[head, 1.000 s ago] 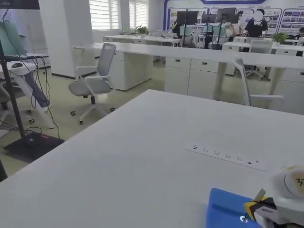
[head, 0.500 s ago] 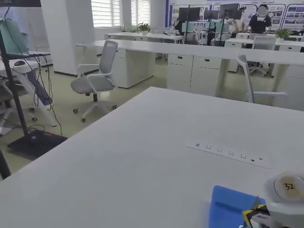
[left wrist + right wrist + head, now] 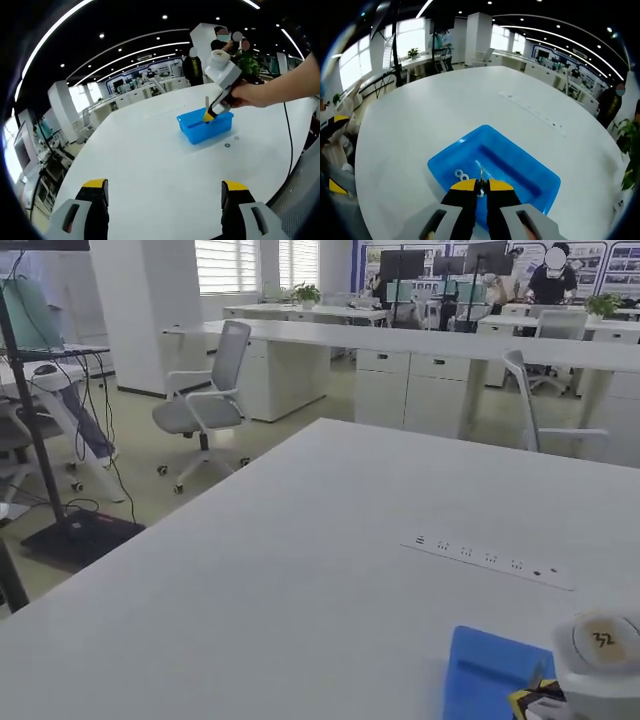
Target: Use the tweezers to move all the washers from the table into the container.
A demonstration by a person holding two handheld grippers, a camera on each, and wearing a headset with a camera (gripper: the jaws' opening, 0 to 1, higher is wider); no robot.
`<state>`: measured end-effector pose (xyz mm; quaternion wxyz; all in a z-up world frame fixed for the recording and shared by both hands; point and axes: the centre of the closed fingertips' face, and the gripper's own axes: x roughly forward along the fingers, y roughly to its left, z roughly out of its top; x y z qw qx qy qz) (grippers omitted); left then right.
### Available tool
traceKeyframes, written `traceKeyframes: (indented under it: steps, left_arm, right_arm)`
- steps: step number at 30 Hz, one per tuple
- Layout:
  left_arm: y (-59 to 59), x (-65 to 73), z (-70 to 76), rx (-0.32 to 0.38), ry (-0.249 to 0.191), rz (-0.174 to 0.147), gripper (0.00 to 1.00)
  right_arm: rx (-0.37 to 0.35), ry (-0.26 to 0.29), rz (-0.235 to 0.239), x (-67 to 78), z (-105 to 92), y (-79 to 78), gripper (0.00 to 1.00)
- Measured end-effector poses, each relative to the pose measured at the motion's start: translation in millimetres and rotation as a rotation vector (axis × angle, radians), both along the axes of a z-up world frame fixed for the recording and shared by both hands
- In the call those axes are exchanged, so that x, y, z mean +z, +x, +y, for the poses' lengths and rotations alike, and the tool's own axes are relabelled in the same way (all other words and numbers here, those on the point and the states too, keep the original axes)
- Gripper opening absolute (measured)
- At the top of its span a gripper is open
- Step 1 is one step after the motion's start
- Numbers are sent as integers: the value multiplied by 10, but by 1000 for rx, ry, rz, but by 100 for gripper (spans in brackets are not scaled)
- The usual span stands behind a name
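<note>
Right tongs [image 3: 481, 186]: clenched on the tweezers [image 3: 481, 174], the yellow-tipped jaws pressed together around them, directly above the container [image 3: 525, 153].
Right tongs, from the left gripper view: held by a hand [image 3: 250, 94], tilted down, with the yellow tips [image 3: 208, 116] at the container's [image 3: 205, 127] near-right rim.
Right tongs, from the head view: at the right corner of the container [image 3: 490, 660], with the yellow tip [image 3: 530, 702] at the frame's lower edge.
Tweezers: a thin metal pair pointing down into the container; whether the tips carry a washer cannot be told.
Left tongs [image 3: 164, 186]: released, the two jaws standing wide apart with nothing between them, well apart from the container and aimed towards it across the counter [image 3: 150, 150].
Container: a blue rectangular tray, open at the top, resting on the white counter [image 3: 300, 570].
Washers in the container [image 3: 459, 173]: two small rings lying side by side on its floor, touching or nearly so, just left of the tweezers in the right gripper view.
Washers on the counter [image 3: 227, 145]: two small rings lying just outside the container's near side in the left gripper view, a little apart from each other, the second [image 3: 236, 138] closer to the container.
Power strip [image 3: 490, 562]: a flat white bar on the counter beyond the container in the head view, near it but not touching.
</note>
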<state>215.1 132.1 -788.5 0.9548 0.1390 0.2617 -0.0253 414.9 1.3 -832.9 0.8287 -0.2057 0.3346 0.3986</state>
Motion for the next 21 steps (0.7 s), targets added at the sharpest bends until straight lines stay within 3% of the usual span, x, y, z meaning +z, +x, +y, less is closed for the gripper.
traceKeyframes:
  steps: [21]
  left_arm:
    - [-5,20,-7,3,2,1,96]
  right_arm:
    - [2,5,4,5,-5,-14,3]
